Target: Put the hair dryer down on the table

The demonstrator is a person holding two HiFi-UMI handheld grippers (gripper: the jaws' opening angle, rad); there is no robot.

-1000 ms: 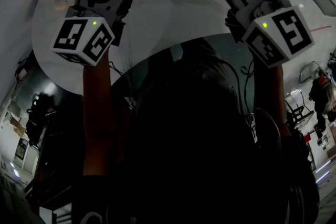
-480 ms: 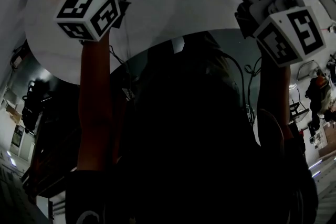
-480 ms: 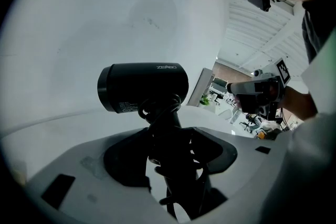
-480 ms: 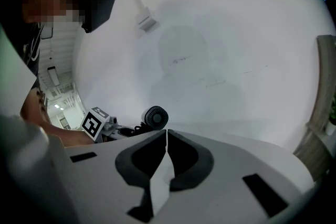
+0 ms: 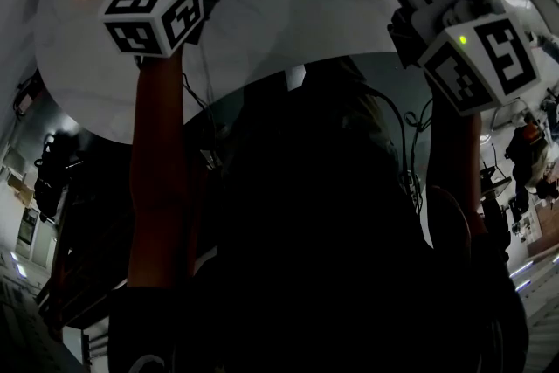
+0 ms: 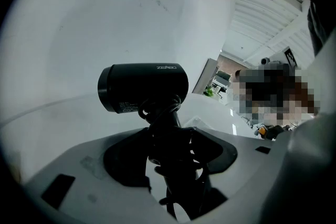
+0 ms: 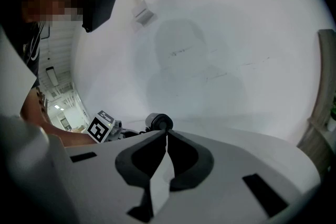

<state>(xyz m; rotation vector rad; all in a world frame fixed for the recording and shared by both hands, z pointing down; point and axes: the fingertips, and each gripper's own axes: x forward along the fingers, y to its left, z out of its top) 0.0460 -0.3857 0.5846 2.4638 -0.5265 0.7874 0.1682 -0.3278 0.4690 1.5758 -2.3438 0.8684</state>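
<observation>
White table [image 5: 297,13] below: left claw [image 6: 170,139] clamps hair dryer [image 6: 143,87], right claw [image 7: 167,134] closed, empty.

The hair dryer [image 6: 143,86] looks like matt black plastic, its wound cord [image 6: 157,108] rubbery. The left tongs [image 6: 169,157] and right tongs [image 7: 167,136] are pale grey matt plastic with black pads [image 7: 142,157]. The white worktop [image 6: 94,23] is smooth, faintly glossy.

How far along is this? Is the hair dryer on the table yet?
Done: the hair dryer is gripped and held over the white table. In hand: the left gripper is clamped on its handle, while the right gripper is shut and empty. Left: rest it on the table and open the jaws, which have not let go yet.
</observation>
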